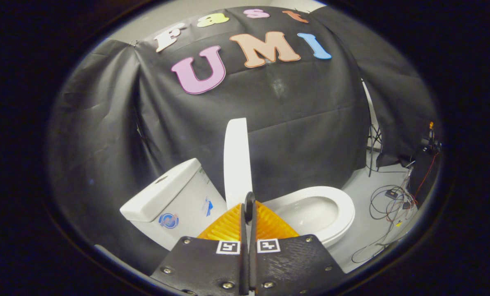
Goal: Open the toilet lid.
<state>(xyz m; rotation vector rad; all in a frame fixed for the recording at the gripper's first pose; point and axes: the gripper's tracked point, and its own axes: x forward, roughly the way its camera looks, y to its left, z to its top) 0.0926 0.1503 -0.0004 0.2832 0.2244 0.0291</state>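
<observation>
— Standing almost upright now, that toilet lid (236, 160), edge-on to us, rising straight up just beyond the fingertips with its long axis vertical!

— And the gripper (249, 205)?

— Fingers pressed together, barely a sliver between them, and I can't make out anything pinched there. The tips sit right at the lid's lower edge, touching or just short of it; can't tell which.

— So what decides the next move?

— The lid lies dead ahead and slightly left of the fingers, near the tank (175, 197) on its left. By my judgement it only needs a nudge toward the tank to rest there.

— The bowl's exposed?

— Yes, the seat (335, 197) lies open to the right of the lid, with loose cables (389, 205) on the floor (364, 230) further right.
</observation>
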